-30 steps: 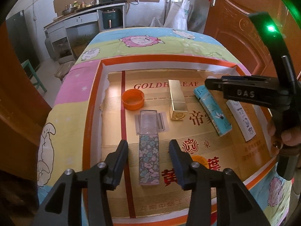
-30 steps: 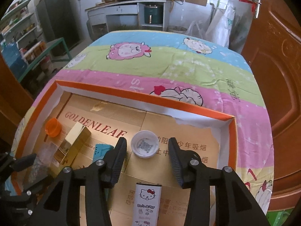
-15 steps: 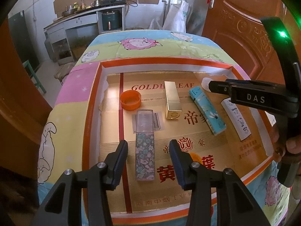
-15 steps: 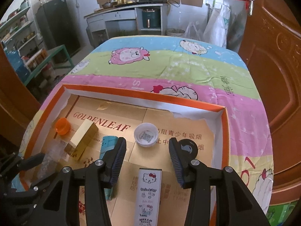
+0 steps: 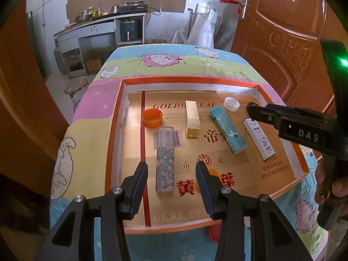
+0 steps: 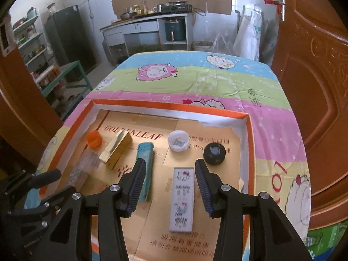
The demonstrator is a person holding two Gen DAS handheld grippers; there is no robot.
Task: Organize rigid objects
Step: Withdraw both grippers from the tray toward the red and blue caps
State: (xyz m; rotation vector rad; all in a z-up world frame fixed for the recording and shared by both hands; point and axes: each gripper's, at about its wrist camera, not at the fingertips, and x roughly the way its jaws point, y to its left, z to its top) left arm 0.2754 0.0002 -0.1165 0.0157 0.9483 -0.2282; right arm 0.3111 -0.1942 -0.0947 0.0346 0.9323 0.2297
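Left gripper (image 5: 171,175) above the near end of the tray (image 5: 113,134), jaws apart, nothing between the pads. Floral box (image 5: 165,159) lies lengthwise on the cardboard liner, its near end in line with the gap. Orange cap (image 5: 151,117) just beyond its far end, to the left. Gold box (image 5: 192,119) lies at centre; teal box (image 5: 228,132) to its right, angled. White cap (image 5: 231,104) near the far right corner. White printed box (image 5: 258,138) beside the right wall. Right gripper (image 5: 252,108) reaches in from the right; its tip overlaps the white printed box's far end, contact unclear. A hand (image 5: 330,187) grips its handle. Tray sits on a cartoon-print cloth (image 5: 87,134).
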